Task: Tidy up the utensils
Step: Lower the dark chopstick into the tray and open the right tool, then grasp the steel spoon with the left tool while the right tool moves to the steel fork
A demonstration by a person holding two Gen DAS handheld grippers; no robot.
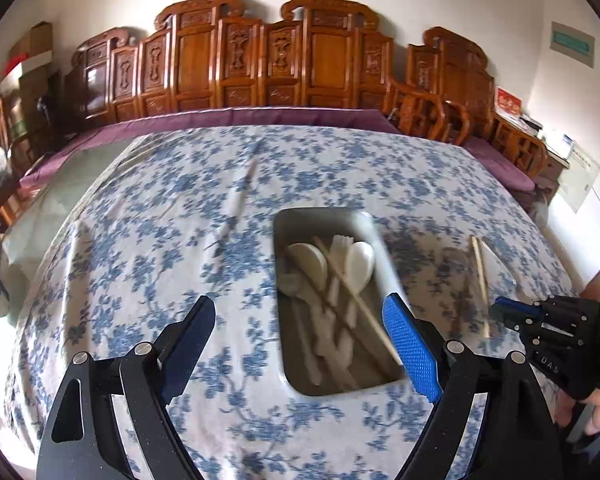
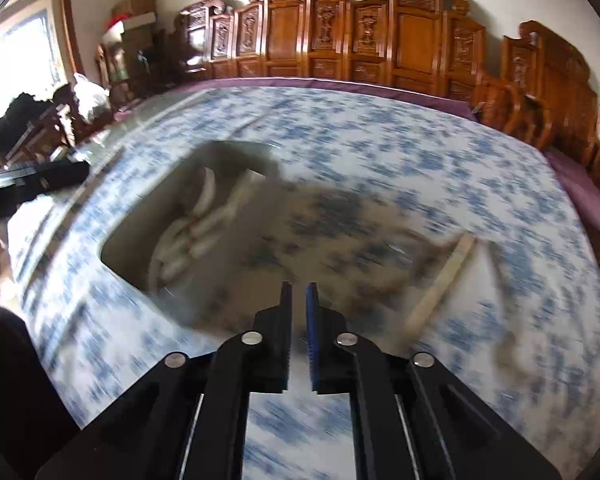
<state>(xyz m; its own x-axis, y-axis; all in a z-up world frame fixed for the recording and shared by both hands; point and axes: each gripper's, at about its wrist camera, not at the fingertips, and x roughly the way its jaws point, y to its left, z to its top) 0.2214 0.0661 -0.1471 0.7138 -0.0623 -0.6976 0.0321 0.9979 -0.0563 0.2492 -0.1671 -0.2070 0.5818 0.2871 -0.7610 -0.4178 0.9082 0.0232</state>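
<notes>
Left wrist | left claw (image 1: 300,316) released | right claw (image 2: 299,292) slightly parted, empty | rectangular metal tray (image 1: 286,360)

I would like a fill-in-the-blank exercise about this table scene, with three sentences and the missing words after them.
1. The white spoons and the fork lie inside a metal ____.
2. The tablecloth has a flower pattern in the colour ____.
3. The left gripper holds its two fingers wide ____, with nothing between them.

Missing words: tray; blue; open
</notes>
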